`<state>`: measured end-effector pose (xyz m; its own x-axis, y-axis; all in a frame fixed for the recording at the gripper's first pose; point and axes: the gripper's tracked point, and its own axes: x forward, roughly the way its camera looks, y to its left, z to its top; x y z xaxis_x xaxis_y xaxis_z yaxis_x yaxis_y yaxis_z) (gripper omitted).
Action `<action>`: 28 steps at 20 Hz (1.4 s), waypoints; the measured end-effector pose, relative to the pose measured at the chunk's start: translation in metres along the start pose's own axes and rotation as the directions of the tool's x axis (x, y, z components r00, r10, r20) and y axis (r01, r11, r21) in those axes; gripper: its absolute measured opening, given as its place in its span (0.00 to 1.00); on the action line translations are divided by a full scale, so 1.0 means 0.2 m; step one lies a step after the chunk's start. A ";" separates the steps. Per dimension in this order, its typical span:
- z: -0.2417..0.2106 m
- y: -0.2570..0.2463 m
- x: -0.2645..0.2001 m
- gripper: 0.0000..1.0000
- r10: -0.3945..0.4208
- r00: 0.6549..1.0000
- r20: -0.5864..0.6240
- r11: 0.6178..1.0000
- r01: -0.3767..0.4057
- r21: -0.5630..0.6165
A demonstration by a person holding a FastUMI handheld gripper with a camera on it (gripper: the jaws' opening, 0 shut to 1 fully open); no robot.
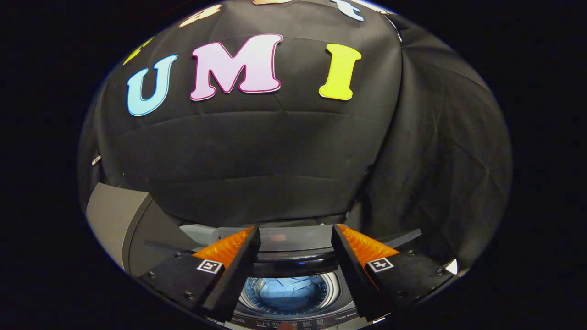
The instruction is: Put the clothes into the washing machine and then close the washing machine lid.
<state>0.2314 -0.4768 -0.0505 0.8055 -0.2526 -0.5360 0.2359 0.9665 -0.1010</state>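
Clothes — a pale blue bundle — lie at the bottom of the washing machine drum, seen down between the two fingers at about 6 o'clock from the gripper. That placement suggests the loading half of the task is done, and the garment sits low enough that it should not foul the lid.

The jaws stand wide apart with nothing between them but open air and the machine's top; each finger splays outward, one toward 10 o'clock and the other toward 2 o'clock. Empty and spread like this, the gripper looks free to take hold of something new rather than carry anything.

The lid appears as a grey panel just ahead of the fingertips, at 12 o'clock from the drum opening — raised or folded back, though how it is hinged I cannot tell. Hovering above the opening and facing that panel, the gripper seems placed for the closing step. A grey cabinet side shows off at 9 o'clock, against the booth's dark cloth wall.
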 end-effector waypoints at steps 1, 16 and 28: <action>-0.02 -0.01 -0.01 0.98 0.001 1.000 0.007 1.000 -0.001 -0.005; -0.67 0.04 -0.05 0.98 0.032 0.984 -0.177 0.999 -0.037 -0.024; -0.12 0.01 -0.34 0.97 0.037 0.994 0.100 0.999 -0.035 -0.023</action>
<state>0.1647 -0.4576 -0.0342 0.8638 -0.2197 -0.4533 0.1949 0.9756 -0.1015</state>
